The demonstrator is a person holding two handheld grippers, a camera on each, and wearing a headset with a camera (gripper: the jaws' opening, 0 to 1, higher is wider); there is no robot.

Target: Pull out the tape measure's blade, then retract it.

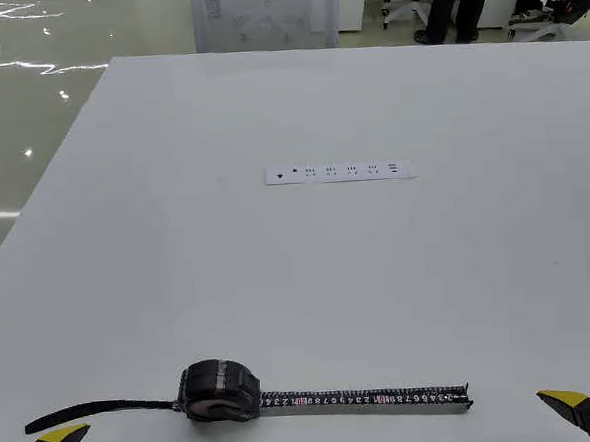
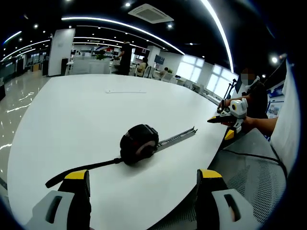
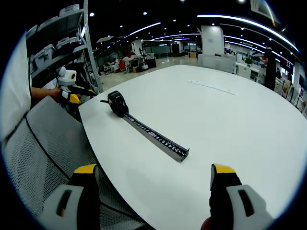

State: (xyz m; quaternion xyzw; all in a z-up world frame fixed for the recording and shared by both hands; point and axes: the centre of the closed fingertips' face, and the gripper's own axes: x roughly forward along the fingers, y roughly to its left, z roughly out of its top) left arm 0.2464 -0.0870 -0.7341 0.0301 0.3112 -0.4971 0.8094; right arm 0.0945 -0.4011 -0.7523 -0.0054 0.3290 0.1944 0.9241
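Black tape measure point(image 1: 218, 391), blade point(image 1: 366, 399) out, on table point(image 1: 327, 259); left gripper point(image 2: 143, 174), right gripper point(image 3: 154, 168) jaws apart. Probably dense, rigid: grasp its sides.

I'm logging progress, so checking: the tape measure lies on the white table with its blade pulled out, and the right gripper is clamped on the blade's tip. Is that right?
Not quite. The tape measure lies on the white table with its blade pulled out, but the right gripper is open and apart from the blade's tip, as the right gripper view shows.
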